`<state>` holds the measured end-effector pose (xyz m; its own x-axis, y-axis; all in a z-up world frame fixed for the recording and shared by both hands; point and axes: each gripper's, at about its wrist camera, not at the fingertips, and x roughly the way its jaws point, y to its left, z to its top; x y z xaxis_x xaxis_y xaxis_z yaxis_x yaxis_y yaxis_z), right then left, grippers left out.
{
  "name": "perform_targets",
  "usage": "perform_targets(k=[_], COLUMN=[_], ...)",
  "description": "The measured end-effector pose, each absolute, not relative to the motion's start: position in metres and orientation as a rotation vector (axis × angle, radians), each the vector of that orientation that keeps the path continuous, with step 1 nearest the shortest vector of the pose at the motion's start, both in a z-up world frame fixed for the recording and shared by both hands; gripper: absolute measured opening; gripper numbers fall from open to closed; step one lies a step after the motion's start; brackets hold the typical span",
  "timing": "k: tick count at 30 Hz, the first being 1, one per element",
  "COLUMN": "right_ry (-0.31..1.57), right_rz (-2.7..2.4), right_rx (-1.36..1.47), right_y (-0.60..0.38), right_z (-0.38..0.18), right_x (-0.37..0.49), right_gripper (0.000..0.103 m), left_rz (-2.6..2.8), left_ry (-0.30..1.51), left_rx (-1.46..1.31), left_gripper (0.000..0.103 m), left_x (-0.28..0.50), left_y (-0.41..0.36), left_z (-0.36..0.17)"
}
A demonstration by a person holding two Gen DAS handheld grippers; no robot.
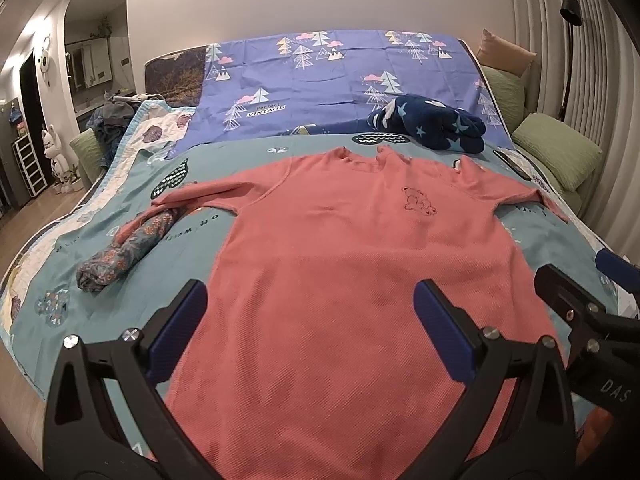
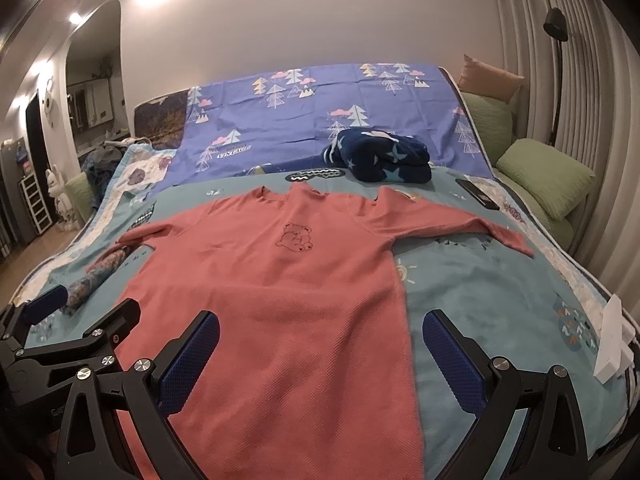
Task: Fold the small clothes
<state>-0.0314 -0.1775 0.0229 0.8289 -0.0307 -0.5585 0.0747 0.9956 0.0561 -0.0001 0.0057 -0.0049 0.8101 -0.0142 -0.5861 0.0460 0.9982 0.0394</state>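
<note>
No containers seen. From my left: a rolled floral-print cloth bundle [image 1: 124,252] lies on the teal patterned bedspread [image 2: 480,292], touching the left sleeve of the coral-pink waffle-knit long-sleeved shirt [image 1: 352,264], which lies flat, front up, collar away from me. My left gripper [image 1: 308,320] and right gripper [image 2: 320,356] hover over its hem, jaws spread, gripping nothing. Beyond the collar sits a folded navy star-print fleece blanket [image 1: 428,124].

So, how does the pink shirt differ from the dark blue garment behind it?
The pink shirt lies spread flat with its sleeves out; the blue garment is bundled into a thick heap. The shirt is plain with a small bear outline; the blue garment carries pale stars. The shirt lies near the grippers, the blue garment farther back. Both rest on the bed.
</note>
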Motion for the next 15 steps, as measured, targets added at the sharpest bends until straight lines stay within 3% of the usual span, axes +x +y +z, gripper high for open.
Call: perform_targets(k=[15], right_ry=[0.604], right_rz=[-0.052], right_rx=[0.162], right_y=[-0.1871], right_z=[0.0169], right_x=[-0.0259], right_gripper=[0.103], left_rz=[-0.053], left_ry=[0.646], left_rx=[0.027], left_gripper=[0.102], left_x=[0.0048], left_y=[0.0091], left_z=[-0.0113])
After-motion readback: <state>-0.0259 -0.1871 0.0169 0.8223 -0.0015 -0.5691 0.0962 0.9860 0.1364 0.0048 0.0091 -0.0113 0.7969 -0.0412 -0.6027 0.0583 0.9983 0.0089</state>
